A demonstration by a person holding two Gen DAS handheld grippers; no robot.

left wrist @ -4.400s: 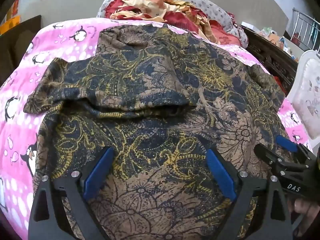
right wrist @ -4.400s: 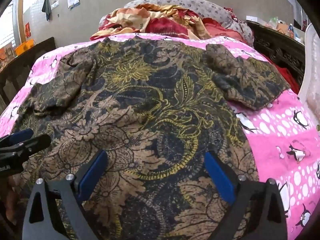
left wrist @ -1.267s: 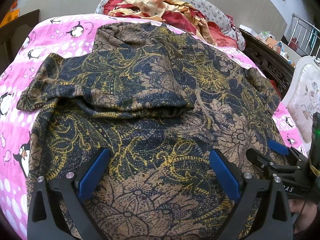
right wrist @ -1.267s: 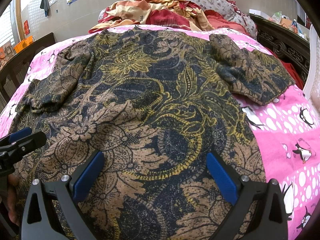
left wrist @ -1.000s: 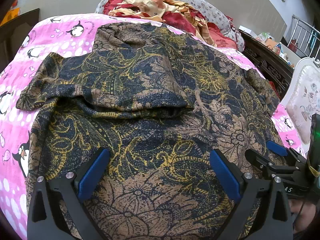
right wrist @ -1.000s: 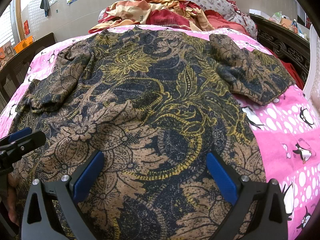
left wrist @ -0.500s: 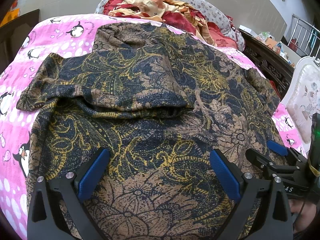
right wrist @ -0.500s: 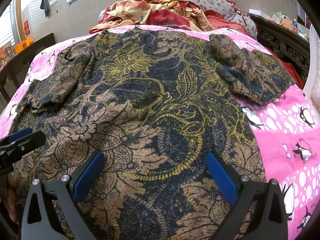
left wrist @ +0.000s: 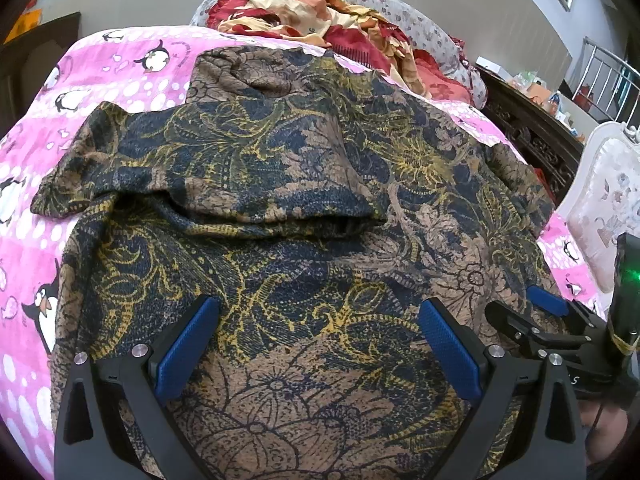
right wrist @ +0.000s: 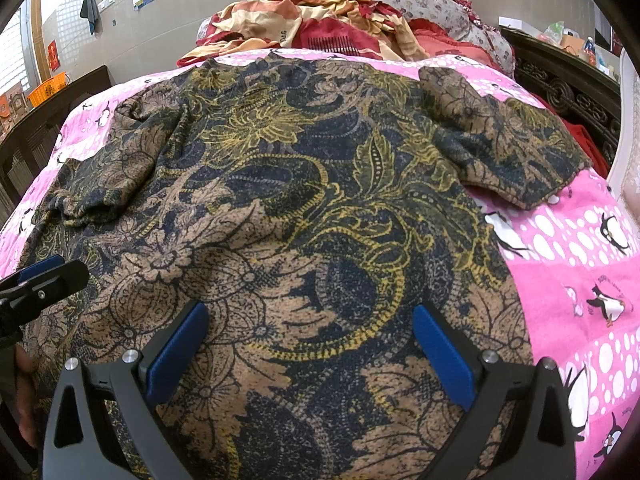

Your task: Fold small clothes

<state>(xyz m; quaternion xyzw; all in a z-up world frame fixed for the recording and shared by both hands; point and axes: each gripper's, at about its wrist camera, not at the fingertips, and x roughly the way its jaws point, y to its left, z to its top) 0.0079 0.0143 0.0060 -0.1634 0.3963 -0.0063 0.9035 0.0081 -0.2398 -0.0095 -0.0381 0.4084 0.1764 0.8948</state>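
Matt, coarse-woven cloth shirt (left wrist: 280, 184)

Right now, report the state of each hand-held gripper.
Left hand-held gripper: open, holding nothing, over the patterned shirt.
Right hand-held gripper: open, holding nothing, over the same shirt.

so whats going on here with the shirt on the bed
A person holds a two-finger gripper in each hand over a dark floral shirt spread on a pink penguin bedsheet. The left sleeve is already folded in across the body; the right sleeve lies out to the side. The left gripper and right gripper are both open near the hem, gripping nothing. Rumpled red bedding sits at the head.
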